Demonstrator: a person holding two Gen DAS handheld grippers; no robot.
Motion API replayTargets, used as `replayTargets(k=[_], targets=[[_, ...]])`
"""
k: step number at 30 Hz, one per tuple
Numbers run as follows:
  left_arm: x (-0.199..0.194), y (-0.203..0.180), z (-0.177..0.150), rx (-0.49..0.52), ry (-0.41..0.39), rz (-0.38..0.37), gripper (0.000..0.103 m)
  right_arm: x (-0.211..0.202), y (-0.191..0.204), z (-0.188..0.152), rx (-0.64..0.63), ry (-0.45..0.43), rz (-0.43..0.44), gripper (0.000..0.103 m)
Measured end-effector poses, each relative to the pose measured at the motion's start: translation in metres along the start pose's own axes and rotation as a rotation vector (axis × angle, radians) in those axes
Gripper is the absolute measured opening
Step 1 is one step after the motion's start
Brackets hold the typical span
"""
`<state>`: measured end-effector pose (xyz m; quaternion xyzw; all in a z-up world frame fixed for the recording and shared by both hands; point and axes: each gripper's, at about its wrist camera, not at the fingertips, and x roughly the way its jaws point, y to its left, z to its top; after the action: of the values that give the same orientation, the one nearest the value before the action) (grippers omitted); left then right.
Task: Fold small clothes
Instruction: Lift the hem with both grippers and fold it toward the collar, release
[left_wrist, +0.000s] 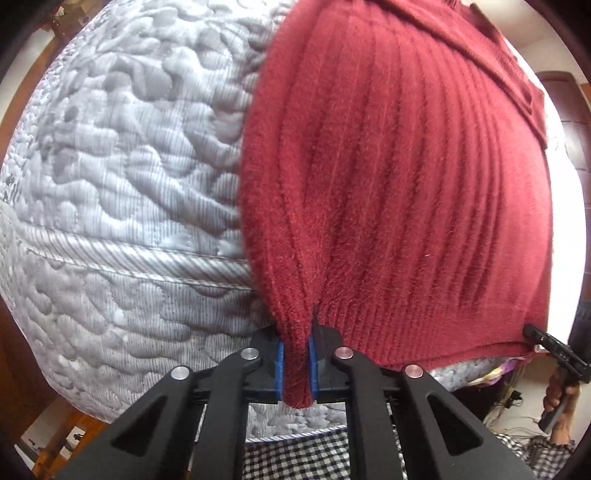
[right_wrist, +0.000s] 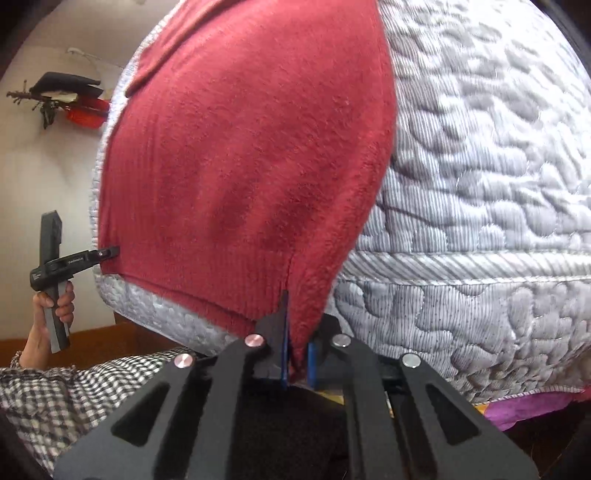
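Red ribbed sweater (left_wrist: 399, 192) spread flat on quilted grey mattress (left_wrist: 122, 177), hem end hanging over the near edge, both lower corners pulled into the jaws. Left gripper (left_wrist: 295, 363): left hem corner bunched into a narrow fold and pinched between the blue pads (left_wrist: 280, 365), jaws closed down to the thickness of the knit, cloth tail protruding below the pads. Right gripper (left_wrist: 554, 349) seen at the far right of the left wrist view, clamped on the opposite hem corner, held by a hand (left_wrist: 559, 397); small white print on its body, too blurred to read. Checked sleeve (left_wrist: 532, 452) below that hand. In the right wrist view, same sweater (right_wrist: 240, 158) over the mattress (right_wrist: 480, 177); left gripper (right_wrist: 110, 253) at far left gripping the hem edge, a hand (right_wrist: 55, 302) on its handle, white lettering on its arm not legible. Right gripper (right_wrist: 297, 363): right hem corner gathered between the blue pads (right_wrist: 312, 363), jaws nearly closed on the fabric, slight gap filled by cloth. Checked garment (right_wrist: 66, 398) at lower left. Purple fabric (right_wrist: 532, 406) under the mattress edge at lower right. No brand readable anywhere.
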<state>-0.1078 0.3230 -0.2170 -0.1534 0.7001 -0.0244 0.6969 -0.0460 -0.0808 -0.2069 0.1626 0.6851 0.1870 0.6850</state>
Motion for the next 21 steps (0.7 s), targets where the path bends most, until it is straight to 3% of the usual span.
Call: replayTargets(k=[4,10,21], targets=[[-0.024,0.001,0.003,0.003,-0.038,-0.04,0.006,-0.02,0.003,0.002,-0.02,-0.044,0.039,0.005],[-0.069,-0.008,0.017,0.037,-0.157,-0.08,0.006,-0.054,0.011,0.017,-0.023,-0.129,0.112,0.005],[-0.105,-0.02,0.097,0.013,-0.305,-0.116,0.006,-0.093,0.008,0.086,-0.043,-0.21,0.116,0.005]])
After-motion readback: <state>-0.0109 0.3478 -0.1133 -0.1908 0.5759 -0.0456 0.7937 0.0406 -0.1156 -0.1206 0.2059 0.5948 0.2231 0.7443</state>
